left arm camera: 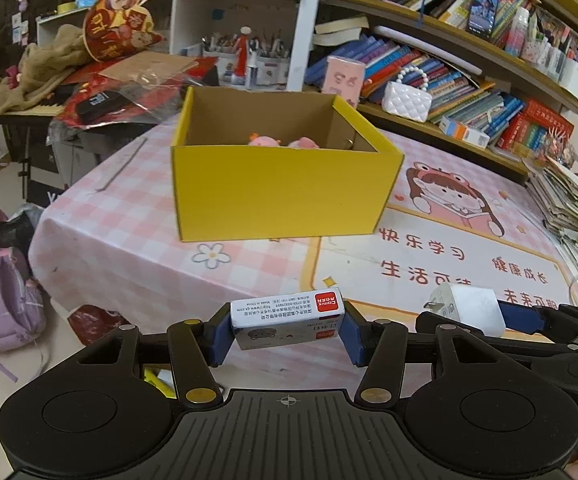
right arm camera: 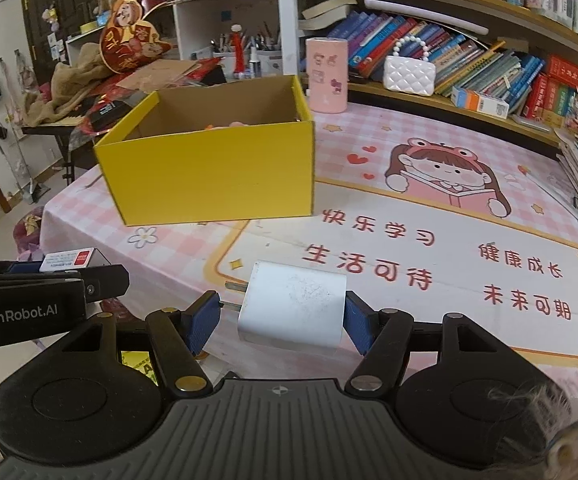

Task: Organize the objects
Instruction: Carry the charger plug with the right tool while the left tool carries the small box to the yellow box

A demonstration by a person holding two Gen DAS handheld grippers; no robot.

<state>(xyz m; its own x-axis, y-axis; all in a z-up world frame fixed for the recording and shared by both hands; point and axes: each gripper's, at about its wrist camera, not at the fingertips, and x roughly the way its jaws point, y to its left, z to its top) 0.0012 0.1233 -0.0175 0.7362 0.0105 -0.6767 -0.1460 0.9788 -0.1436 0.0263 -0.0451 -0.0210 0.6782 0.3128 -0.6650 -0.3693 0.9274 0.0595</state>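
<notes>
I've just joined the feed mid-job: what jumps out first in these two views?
The open yellow box dominates mid-table on the pink cartoon tablecloth, with pink toys peeking inside. In front of it, the left gripper grips a small staple box and the right gripper a white charger plug.

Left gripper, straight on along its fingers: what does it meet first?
Probably the yellow box: its near wall stands dead ahead of the left gripper, which is shut on a small staple box. Only bare pink table mat lies between. With the downward tilt, it might touch the mat first; depth is unclear.
</notes>
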